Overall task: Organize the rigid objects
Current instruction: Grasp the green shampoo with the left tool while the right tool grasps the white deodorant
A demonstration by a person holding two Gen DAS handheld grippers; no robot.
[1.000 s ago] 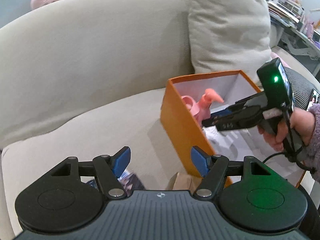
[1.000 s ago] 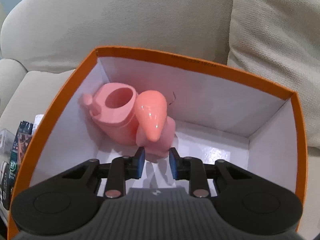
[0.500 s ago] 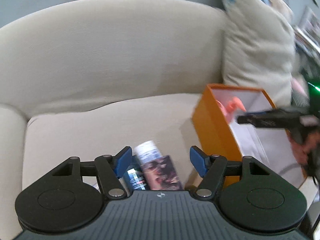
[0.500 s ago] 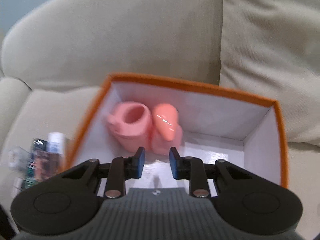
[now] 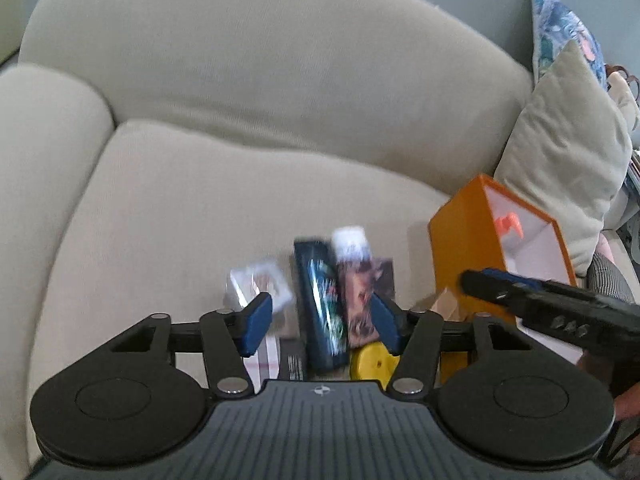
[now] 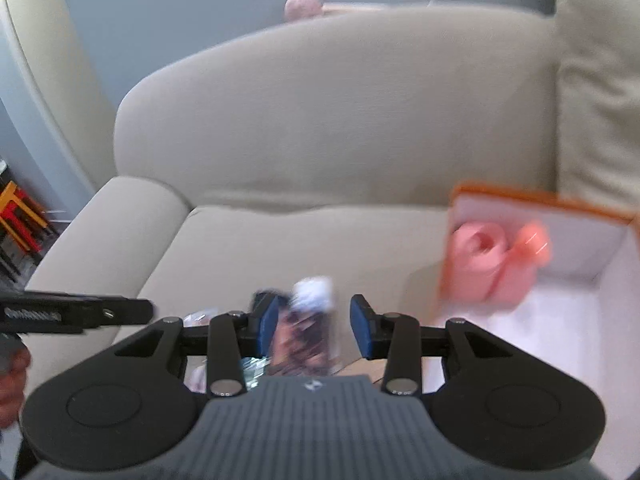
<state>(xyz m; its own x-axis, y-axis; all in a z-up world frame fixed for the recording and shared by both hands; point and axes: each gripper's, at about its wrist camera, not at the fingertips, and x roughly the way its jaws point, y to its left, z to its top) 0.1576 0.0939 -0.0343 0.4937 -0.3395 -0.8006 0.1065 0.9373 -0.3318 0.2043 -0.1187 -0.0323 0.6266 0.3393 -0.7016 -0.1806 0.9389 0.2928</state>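
Packets [image 5: 340, 292], left view: lay in a small pile on the sofa seat [image 5: 180, 208], beside the orange box [image 5: 460, 248].
Left gripper [image 5: 320, 320]: jaws fairly wide and just closing, nothing gripped.
Right view, right gripper [image 6: 314, 326]: jaws part open, just opening, empty above the pile.
Box contents: pink toy [image 6: 492, 260] inside.
Advice: straddle one packet squarely before closing.

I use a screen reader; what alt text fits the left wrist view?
The open left claw hovers over blurred small boxes and a bottle on a beige sofa seat. To the right stands an orange box, with the right claw reaching in front.
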